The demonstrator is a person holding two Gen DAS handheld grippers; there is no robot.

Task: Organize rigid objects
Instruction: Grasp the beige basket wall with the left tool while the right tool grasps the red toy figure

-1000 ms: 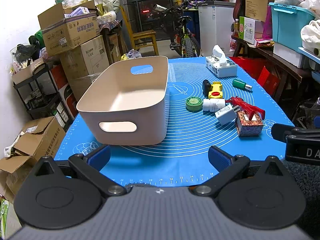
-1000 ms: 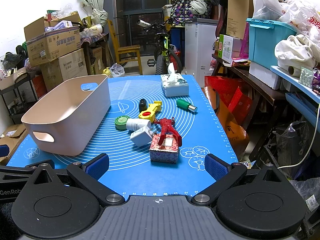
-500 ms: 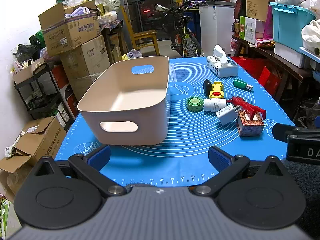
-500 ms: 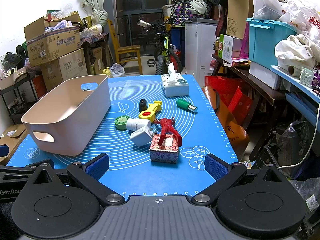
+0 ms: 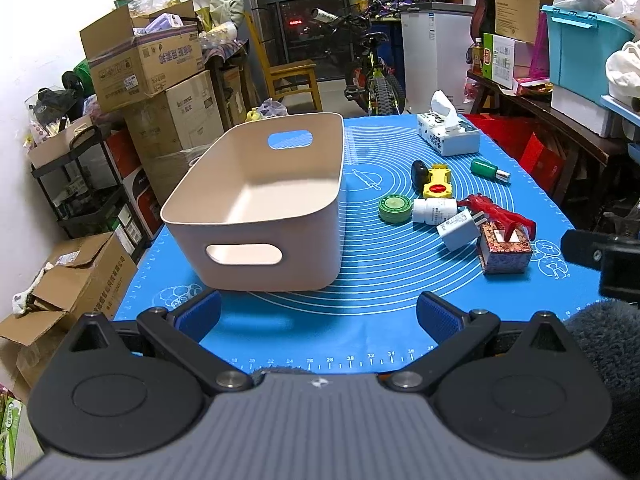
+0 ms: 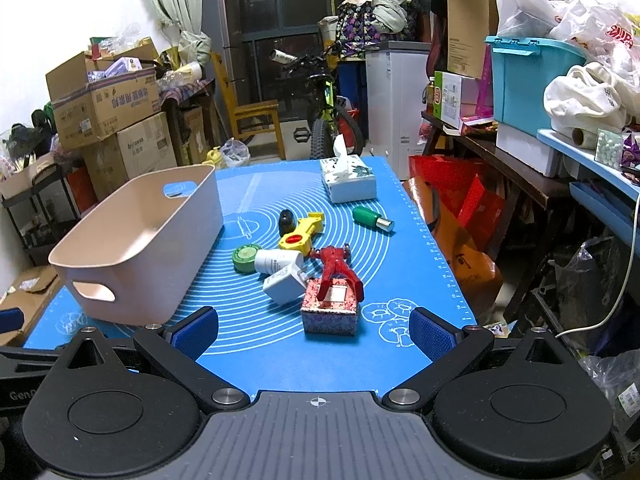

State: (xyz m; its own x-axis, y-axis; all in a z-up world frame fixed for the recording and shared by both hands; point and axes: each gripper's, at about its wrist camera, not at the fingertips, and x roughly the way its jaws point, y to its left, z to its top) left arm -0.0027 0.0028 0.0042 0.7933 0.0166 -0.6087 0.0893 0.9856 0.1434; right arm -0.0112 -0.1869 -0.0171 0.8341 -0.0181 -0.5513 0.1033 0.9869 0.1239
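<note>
Nothing has been picked up, so a first grasp is judged to be the step in hand. The patterned box [image 6: 329,312], nearest the right gripper [image 6: 314,330], is best taken across its short sides, though the red clamp [image 6: 338,268] resting on its top should be cleared first, or it may be dragged along. The white charger [image 6: 285,283] touches the box and could be nudged. The beige bin [image 5: 260,204] stands empty on the blue mat [image 5: 360,328], well apart from the cluster. Both grippers are held low at the mat's near edge, level, fingers spread wide; the left gripper [image 5: 318,316] faces the bin.
</note>
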